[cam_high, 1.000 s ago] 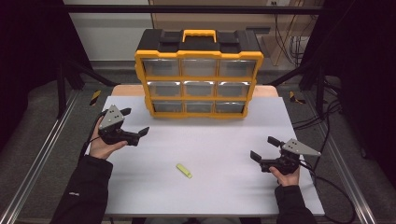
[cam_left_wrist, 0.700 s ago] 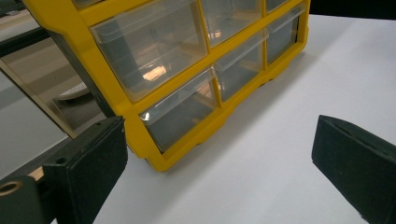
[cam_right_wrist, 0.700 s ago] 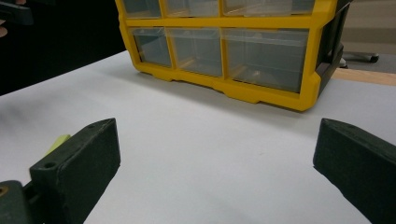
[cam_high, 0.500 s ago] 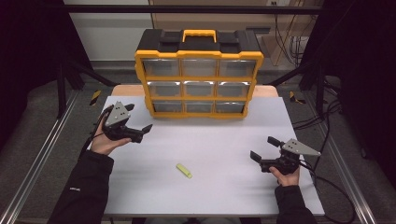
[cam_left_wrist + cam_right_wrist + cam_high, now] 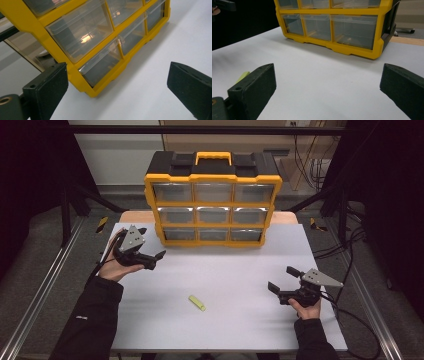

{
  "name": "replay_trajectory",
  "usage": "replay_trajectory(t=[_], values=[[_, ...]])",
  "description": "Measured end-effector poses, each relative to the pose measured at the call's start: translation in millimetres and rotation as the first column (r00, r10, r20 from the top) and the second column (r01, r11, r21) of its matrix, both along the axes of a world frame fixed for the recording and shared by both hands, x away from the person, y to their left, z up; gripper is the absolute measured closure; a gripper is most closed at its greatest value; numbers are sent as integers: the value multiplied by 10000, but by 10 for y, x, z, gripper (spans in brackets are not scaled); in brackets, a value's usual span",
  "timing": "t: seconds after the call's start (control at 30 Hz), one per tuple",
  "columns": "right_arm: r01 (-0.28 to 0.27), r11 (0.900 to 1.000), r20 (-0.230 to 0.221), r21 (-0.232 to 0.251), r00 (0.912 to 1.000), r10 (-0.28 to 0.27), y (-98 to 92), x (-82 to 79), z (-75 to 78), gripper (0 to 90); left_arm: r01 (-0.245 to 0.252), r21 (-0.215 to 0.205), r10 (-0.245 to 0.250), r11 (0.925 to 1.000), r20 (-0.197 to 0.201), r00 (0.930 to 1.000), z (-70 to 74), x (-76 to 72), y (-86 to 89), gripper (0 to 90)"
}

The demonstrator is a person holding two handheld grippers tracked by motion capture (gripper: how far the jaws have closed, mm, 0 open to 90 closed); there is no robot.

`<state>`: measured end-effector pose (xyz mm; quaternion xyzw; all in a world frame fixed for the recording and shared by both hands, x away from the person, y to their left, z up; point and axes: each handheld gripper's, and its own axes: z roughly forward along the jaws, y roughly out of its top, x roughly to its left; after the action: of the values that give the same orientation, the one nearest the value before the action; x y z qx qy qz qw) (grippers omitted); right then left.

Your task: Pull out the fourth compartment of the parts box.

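white table is seen with a yellow drawer cabinet at 12 o'clock; left gripper and right gripper are held released, a yellow-green piece between them.

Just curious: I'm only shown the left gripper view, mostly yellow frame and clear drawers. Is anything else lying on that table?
Observer: Yes, a small yellow-green stick lies on the white table, nearer the person.
Operator: Is the other gripper near it?
Observer: The right gripper is held off to the stick's right, apart from it, jaws open.
Operator: Does the drawer cabinet have a handle?
Observer: Yes, a yellow handle on its black top.
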<state>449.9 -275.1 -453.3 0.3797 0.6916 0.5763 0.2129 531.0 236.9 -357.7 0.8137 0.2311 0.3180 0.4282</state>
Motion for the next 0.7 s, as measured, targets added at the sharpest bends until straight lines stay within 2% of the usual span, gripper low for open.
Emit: replay_trajectory(t=[0.2,0.53,0.7], values=[[-4,10000,13,-1,10000,4,0,1,0,11,31,382,-38,9993,164,9999,14,35,-44,30],[-10,10000,13,-23,10000,10,1,2,-1,11,49,742,-74,9972,330,9994,21,113,-97,21],[-24,10000,-25,-28,10000,24,4,2,-3,11,90,1077,-139,9941,445,9989,20,142,-122,19]])
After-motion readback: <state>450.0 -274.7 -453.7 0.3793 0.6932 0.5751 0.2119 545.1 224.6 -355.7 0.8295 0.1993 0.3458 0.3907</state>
